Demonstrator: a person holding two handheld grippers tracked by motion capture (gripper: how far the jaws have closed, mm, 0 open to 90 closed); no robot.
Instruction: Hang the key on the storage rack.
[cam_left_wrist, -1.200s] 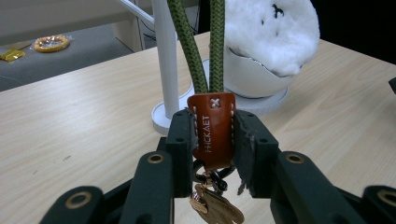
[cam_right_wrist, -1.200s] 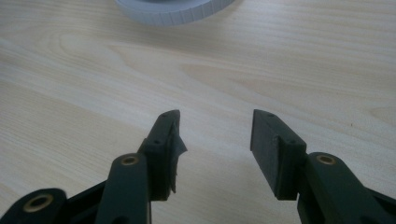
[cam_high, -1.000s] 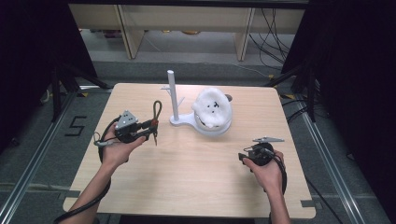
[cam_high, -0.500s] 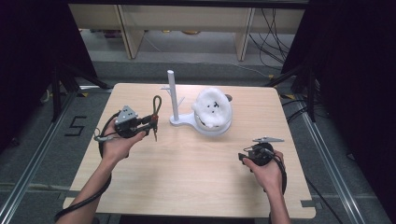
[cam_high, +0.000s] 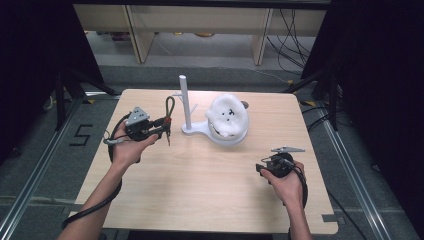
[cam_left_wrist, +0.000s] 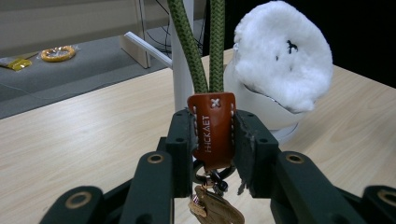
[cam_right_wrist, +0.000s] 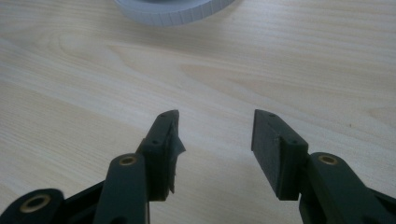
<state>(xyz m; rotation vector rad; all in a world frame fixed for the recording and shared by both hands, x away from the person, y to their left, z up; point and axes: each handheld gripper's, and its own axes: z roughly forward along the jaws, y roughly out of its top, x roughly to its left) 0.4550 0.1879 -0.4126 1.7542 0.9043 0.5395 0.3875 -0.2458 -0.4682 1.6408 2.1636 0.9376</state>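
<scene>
left gripper (cam_left_wrist: 212, 140) clamping keychain (cam_left_wrist: 213, 128) beside stand (cam_high: 186, 105)

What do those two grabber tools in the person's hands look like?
Both are black. The left gripper has two chunky black jaws with flat pads and brass-coloured rings at the joints; the right gripper looks the same. From above, each carries a grey three-cornered plate on top and trails a black cable. The forearms are bare, with no sleeves in sight.
</scene>
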